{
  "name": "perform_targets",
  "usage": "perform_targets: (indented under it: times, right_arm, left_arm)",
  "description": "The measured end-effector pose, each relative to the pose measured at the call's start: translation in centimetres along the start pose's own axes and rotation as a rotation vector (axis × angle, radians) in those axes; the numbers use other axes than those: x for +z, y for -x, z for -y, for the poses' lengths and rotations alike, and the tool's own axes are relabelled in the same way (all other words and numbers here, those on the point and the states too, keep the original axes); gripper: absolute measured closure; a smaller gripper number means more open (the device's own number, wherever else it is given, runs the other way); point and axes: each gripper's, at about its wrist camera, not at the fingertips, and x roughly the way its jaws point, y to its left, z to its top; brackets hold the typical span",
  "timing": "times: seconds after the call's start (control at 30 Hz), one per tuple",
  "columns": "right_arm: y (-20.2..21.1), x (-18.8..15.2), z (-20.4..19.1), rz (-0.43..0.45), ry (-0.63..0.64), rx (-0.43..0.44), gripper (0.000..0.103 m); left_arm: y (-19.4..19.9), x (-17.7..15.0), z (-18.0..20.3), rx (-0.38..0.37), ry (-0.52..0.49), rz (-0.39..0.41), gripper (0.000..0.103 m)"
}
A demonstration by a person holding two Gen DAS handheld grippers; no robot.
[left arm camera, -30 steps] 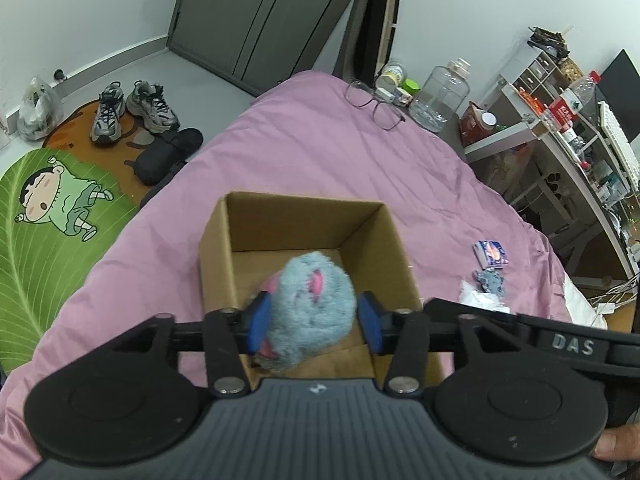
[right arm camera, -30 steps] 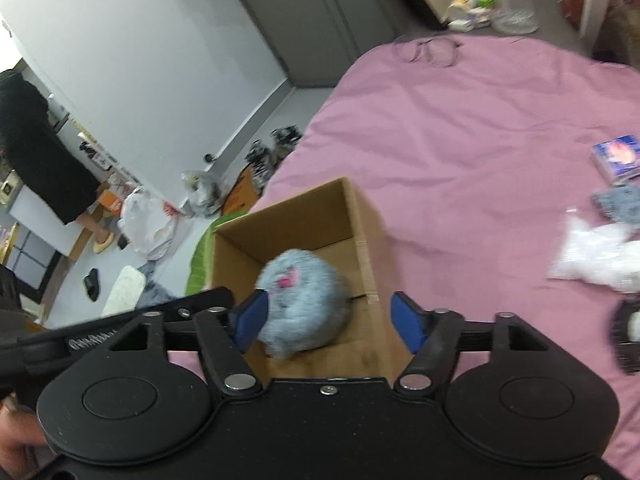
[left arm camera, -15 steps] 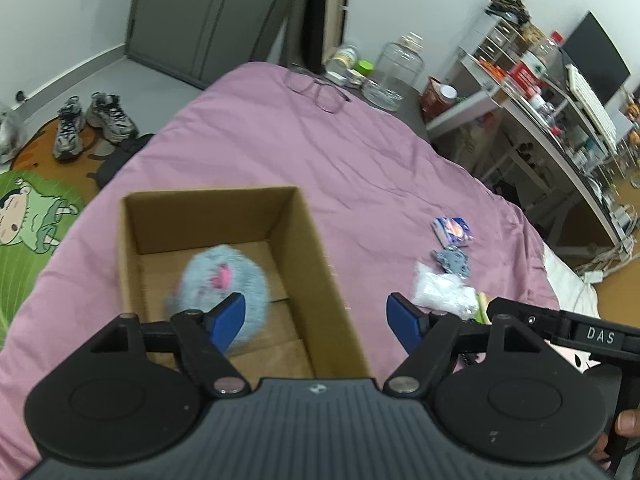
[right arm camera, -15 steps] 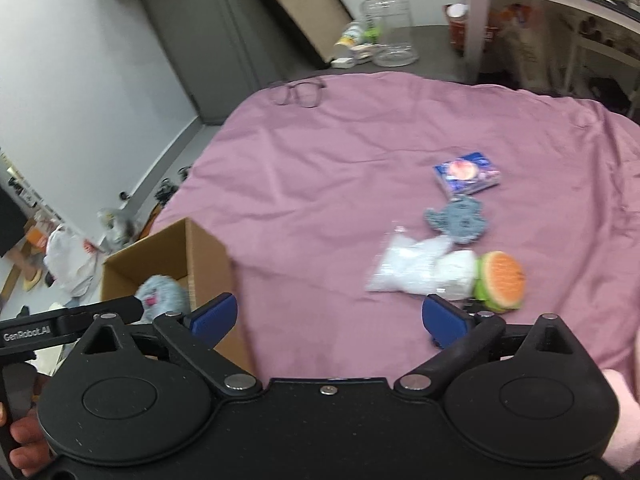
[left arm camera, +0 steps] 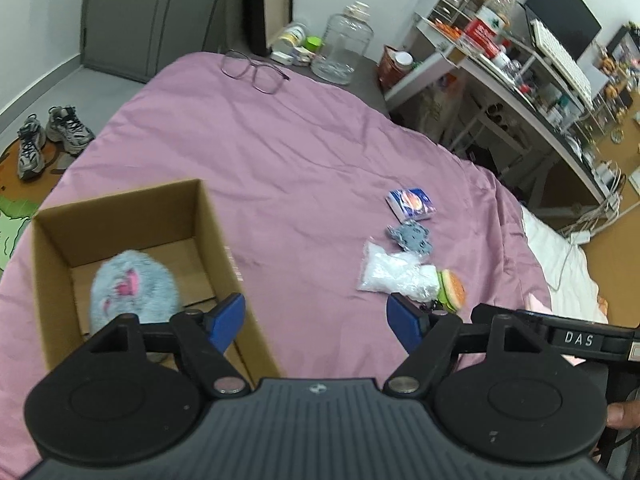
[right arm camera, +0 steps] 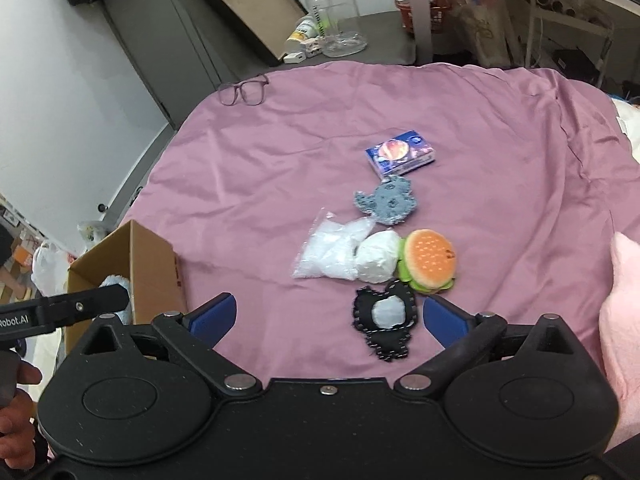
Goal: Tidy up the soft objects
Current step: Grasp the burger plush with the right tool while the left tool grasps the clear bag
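The fluffy toy [left arm camera: 134, 294] lies in the box [left arm camera: 212, 216], and both grippers, left [left arm camera: 316, 316] and right [right arm camera: 328, 314], have just opened their jaws wide, empty. Next comes the pile on the bed [right arm camera: 500, 152]; the black patch [right arm camera: 386, 326] sits nearest the right jaws.

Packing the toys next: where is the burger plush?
Right wrist view, right of centre: the burger plush lies on the pink bedspread, touching a white pouch.

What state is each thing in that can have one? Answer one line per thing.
Cardboard box: open, holding the fluffy blue plush toy.
Left gripper: open, empty.
Right gripper: open, empty.
Glasses: unfolded, lying on the bedspread.
Glass jar: lid on.
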Motion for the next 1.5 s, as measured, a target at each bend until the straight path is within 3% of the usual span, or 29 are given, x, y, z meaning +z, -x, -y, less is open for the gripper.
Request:
perform_targets:
  times: [0.37,0.9,1.07,1.5]
  right_arm:
    - [-1.1,0.6,4.6,0.008,-0.051,0.004,0.004]
    - [-5.7,2.1,9.3,-0.095,-0.111,0.037,0.027]
    - [-7.4,2.5,10.1,-0.13,-0.116,0.049,0.033]
    - [-10.8,3.0,10.8,-0.181,-0.111,0.073,0.035]
  left_arm:
    - [-3.6,1.0,3.6,-0.002,-0.058,-0.055,0.027]
    - [-11.4,3.5,6.8,-0.017,-0.08,-0.168,0.027]
    - [-14.0,4.1,7.9,-0.028,-0.099,-0.207,0.027]
    - [-20.1,4.4,8.1,-0.04,-0.095,-0.312,0.027]
